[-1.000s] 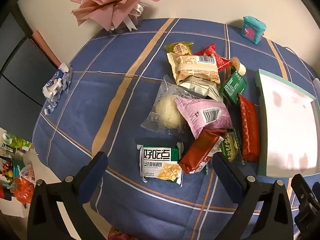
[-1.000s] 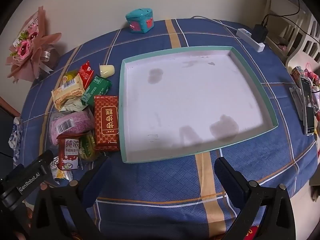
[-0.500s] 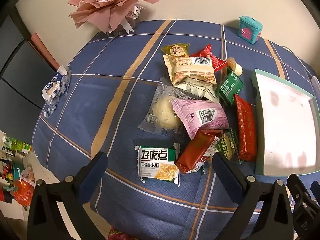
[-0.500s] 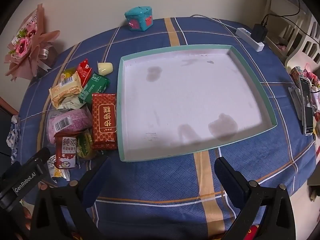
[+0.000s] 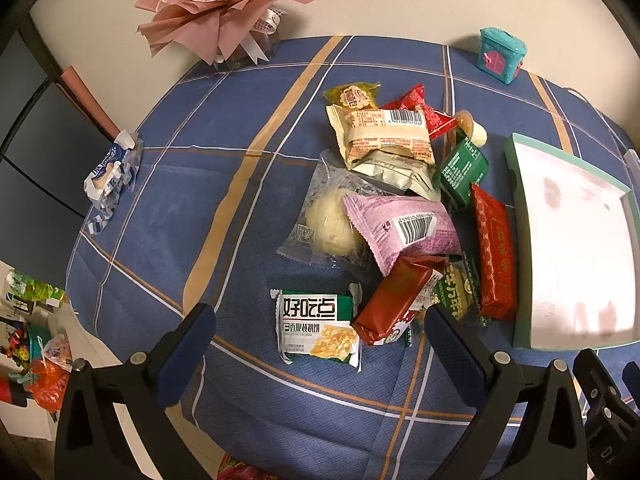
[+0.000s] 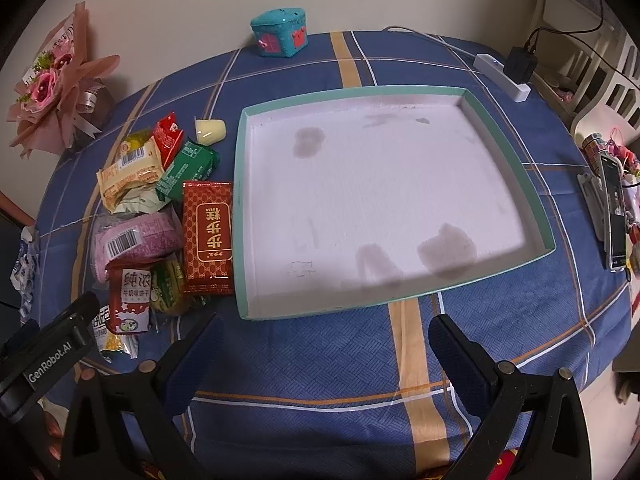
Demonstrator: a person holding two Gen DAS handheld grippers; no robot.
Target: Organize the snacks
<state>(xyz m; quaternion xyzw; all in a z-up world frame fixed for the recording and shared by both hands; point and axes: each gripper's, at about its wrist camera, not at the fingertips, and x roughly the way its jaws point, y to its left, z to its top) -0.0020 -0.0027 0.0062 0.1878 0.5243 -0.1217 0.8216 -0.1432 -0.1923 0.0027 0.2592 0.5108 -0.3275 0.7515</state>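
Note:
A heap of wrapped snacks lies on the blue checked tablecloth: a green-and-white cracker pack (image 5: 316,328), a dark red bar (image 5: 394,300), a pink pack (image 5: 404,228), a clear-wrapped bun (image 5: 328,224), a beige pack (image 5: 384,136) and a flat red pack (image 5: 494,260) (image 6: 208,236). To their right sits a shallow teal-rimmed tray (image 6: 240,216) (image 5: 516,184) with nothing in it. My left gripper (image 5: 316,340) hangs open above the cracker pack. My right gripper (image 6: 322,344) stands open over the cloth just in front of the tray.
A pink flower bouquet (image 5: 216,4) and a small teal box (image 6: 280,34) stand at the table's far edge. A crumpled blue-white wrapper (image 5: 112,168) lies at the left rim. A power strip (image 6: 502,76) and a phone (image 6: 614,208) are on the right.
Both views have shifted slightly: the snacks and tray sit a little further left in frame. Both grippers stay open and nothing on the table has moved.

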